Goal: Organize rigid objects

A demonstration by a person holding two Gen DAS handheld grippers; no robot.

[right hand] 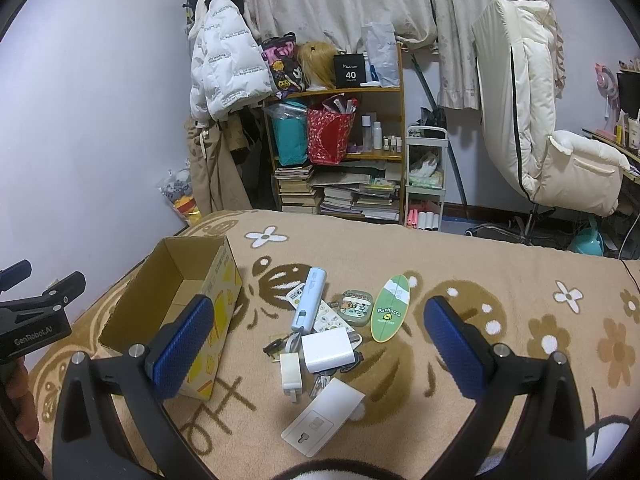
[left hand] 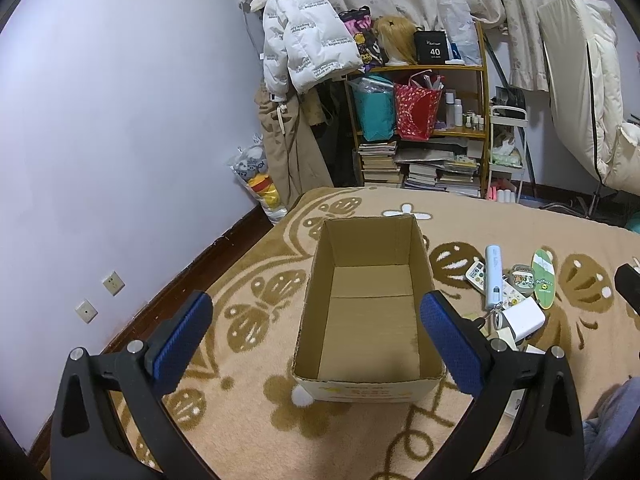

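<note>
- Beige patterned blanket point(right hand: 460, 264) covered the bed and carried every item of the task.
- Cardboard box point(left hand: 370, 300) stood open-topped and empty on the blanket, directly ahead of the left tongs point(left hand: 320, 342), whose blue pads were spread wide and held nothing. Judged light and stiff, it would slide if pushed.
- Right tongs point(right hand: 320, 346) hung over the pile of small items beside the box, likewise wide apart and empty.
- White card point(right hand: 324, 416) lay flat nearest the camera; thin and probably hard to lift off the pile fabric except by an edge.
- White charger block point(right hand: 326, 349) sat at the centre of the pile, touching a smaller plug adapter point(right hand: 290, 372). Its smooth, hard, flat sides appeared to offer the surest hold, across the narrow width.
- Pale blue stick-shaped device point(right hand: 306, 304) rested across a remote control point(right hand: 298, 294); judged light, rigid and slippery, best taken mid-length.
- Green surfboard-shaped tag point(right hand: 390, 308) lay just beside a printed earbud case point(right hand: 356, 306).
- Keys point(right hand: 280, 344) lay tangled at the pile's left edge.
</note>
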